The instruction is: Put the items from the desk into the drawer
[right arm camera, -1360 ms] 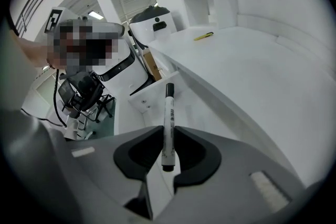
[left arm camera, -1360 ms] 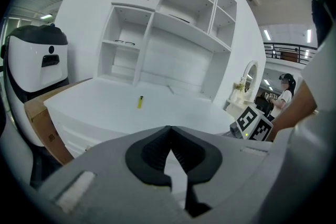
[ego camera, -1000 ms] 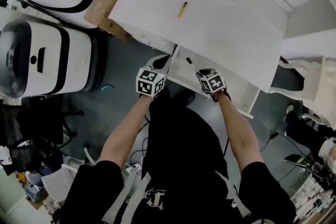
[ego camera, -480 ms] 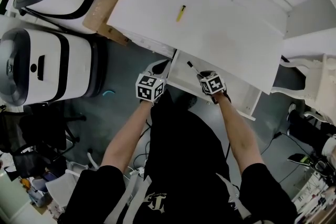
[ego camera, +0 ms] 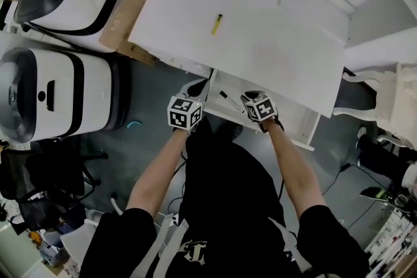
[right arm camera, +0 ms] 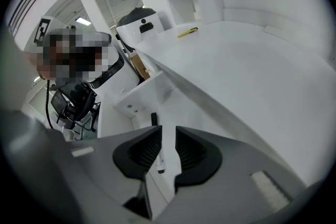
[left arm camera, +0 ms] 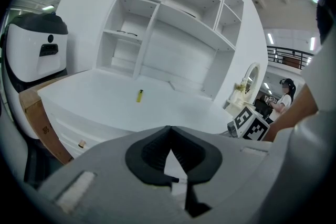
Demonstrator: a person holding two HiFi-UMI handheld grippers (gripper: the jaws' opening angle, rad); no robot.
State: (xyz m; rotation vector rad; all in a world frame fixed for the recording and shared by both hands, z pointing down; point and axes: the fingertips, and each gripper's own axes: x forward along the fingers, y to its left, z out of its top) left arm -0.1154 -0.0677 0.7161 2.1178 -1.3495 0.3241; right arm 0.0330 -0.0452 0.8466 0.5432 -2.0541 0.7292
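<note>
- Right gripper: jaws spread a little and they've just been opening. It hangs over the open white drawer under the front edge of the white desk surface.
- Big change from a second ago: the white marker pen with the black cap was pinched in that gripper and stuck up at a tilt over the drawer. Now it lies flat on the drawer floor, towards the left end. In the right gripper view you see it through the gap between the jaws, close to one pad, but neither pad is squeezing it.
- Left gripper: jaws pressed together at the tips, nothing pinched as far as I can see. It sits by the drawer's left corner, same spot as before.
- Small yellow pen-like item hasn't budged: it's alone on the surface, well apart from both grippers and not in the drawer yet.
</note>
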